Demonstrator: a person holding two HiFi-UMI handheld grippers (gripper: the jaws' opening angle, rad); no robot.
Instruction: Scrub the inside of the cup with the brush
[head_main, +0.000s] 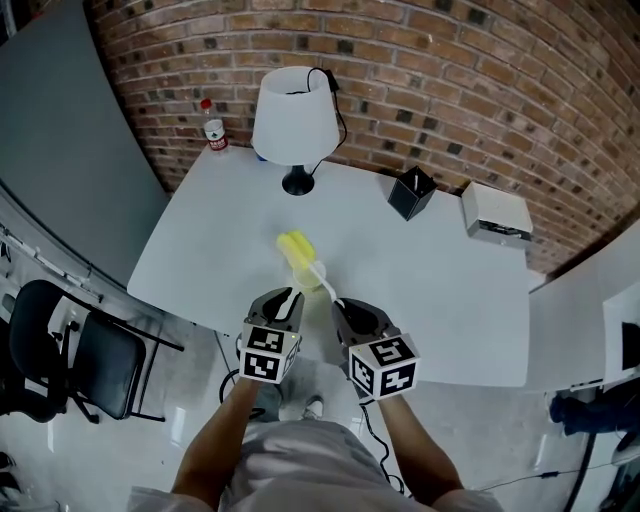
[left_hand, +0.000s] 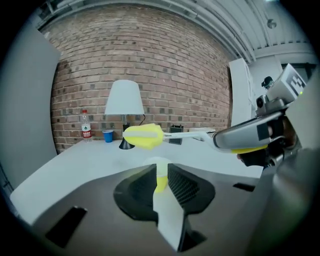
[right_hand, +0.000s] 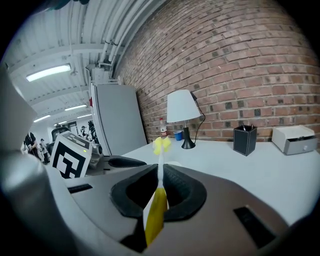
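The left gripper (head_main: 286, 299) pinches a small pale cup (left_hand: 160, 174) with a yellow base. Its jaws are drawn in against the cup's sides, and the cup's mouth faces up. The right gripper (head_main: 345, 309) is pressed shut on the yellow end of the brush (head_main: 297, 247) handle. The white stem runs out from its jaws toward the lamp (head_main: 292, 115) and ends in a yellow sponge head.

Both grippers hover close together, side by side, over the edge of the table (head_main: 450, 300) farthest from the lamp. The cup sits at that far edge too, at the tip of the left gripper. I cannot tell whether its base touches the tabletop. The sponge head hangs between the cup and the lamp and higher than the cup's rim, so it is outside the cup.

I judge that the scrubbing has not yet begun. Both things are in hand, and the step under way is bringing brush and cup together.

The next move calls for drawing the sponge head back, away from the lamp, until it is over the cup's mouth. It then has to tip downward and press in. The cup looks narrow and the sponge about as wide as its opening, so the head must enter centred. The left grip must hold firm so the cup does not twist or slip under the push
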